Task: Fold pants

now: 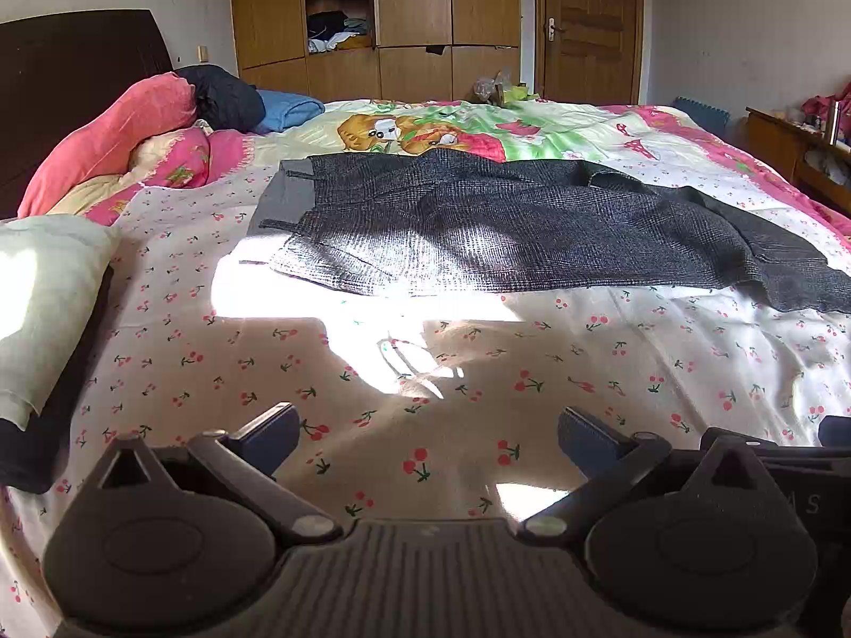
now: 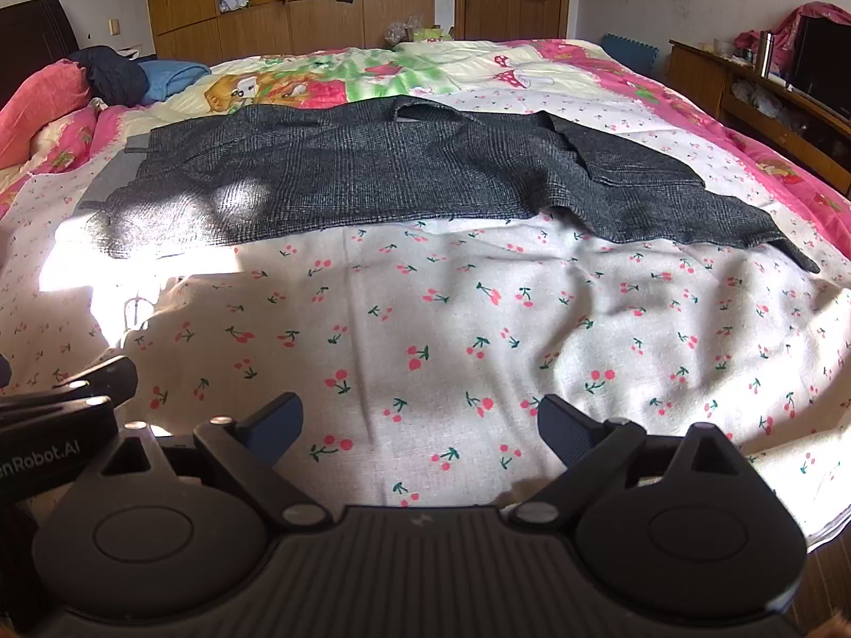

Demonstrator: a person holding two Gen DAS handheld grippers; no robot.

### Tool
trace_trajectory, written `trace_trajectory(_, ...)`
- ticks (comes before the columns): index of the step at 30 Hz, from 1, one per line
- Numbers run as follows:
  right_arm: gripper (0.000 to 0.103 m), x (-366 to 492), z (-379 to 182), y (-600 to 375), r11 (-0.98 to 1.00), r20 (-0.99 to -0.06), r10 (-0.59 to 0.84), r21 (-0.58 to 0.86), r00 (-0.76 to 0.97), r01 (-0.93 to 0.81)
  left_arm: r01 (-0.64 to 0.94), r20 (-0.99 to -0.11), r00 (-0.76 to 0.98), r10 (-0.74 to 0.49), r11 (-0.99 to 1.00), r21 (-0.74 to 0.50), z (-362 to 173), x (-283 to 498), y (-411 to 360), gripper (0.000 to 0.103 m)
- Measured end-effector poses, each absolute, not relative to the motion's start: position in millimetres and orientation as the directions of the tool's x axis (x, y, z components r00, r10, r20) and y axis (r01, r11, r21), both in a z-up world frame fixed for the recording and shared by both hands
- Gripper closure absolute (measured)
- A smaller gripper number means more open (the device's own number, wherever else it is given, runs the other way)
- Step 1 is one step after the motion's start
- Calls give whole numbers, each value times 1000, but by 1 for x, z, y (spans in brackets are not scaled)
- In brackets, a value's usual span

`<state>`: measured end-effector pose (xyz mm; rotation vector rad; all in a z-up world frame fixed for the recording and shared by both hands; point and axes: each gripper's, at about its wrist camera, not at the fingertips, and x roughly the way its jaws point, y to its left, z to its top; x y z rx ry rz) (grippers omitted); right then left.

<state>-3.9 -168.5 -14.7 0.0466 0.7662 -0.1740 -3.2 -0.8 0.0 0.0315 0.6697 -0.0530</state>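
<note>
Dark grey checked pants [image 1: 505, 223] lie flat across the bed, waistband at the left, legs running right; they also show in the right wrist view [image 2: 372, 170]. One leg end is folded back on top at the right [image 2: 617, 154]. My left gripper [image 1: 428, 433] is open and empty, low over the cherry-print sheet [image 1: 266, 351], well short of the pants. My right gripper [image 2: 420, 425] is open and empty, also over the sheet [image 2: 478, 308] in front of the pants. The left gripper's body shows at the right view's left edge [image 2: 64, 399].
Pink pillows and quilts [image 1: 111, 133] pile at the headboard on the left. A pale pillow [image 1: 48, 297] lies at the near left. A cartoon quilt [image 1: 478, 127] covers the far bed. Wardrobe [image 1: 372, 16] and door [image 1: 590, 21] stand behind; a wooden cabinet [image 2: 771, 90] is at the right.
</note>
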Motion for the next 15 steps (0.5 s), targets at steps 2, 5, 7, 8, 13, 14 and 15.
trace_trajectory(2,8,-4,-14,-168,984,-692,-141,-22,708,174,60,-620,783,-40,998,12,0,-3,-1,0)
trace_trajectory(5,8,-4,-14,-168,984,-691,-141,-22,709,176,62,-618,785,-41,998,13,1,-4,-2,0)
trace_trajectory(7,8,-4,-14,-168,984,-691,-142,-22,708,176,62,-616,786,-41,998,14,1,-4,-2,0)
trace_trajectory(8,8,-4,-14,-169,984,-691,-141,-22,709,175,62,-616,787,-40,998,14,1,-4,-2,0)
trace_trajectory(13,8,-4,-15,-169,984,-691,-141,-21,708,176,62,-617,786,-41,998,14,1,-4,-2,0)
trace_trajectory(14,8,-4,-15,-169,984,-692,-142,-22,708,176,63,-616,787,-41,998,14,1,-4,-2,0)
trace_trajectory(15,8,-4,-15,-169,984,-692,-142,-22,707,176,63,-616,787,-41,998,14,1,-4,-2,0)
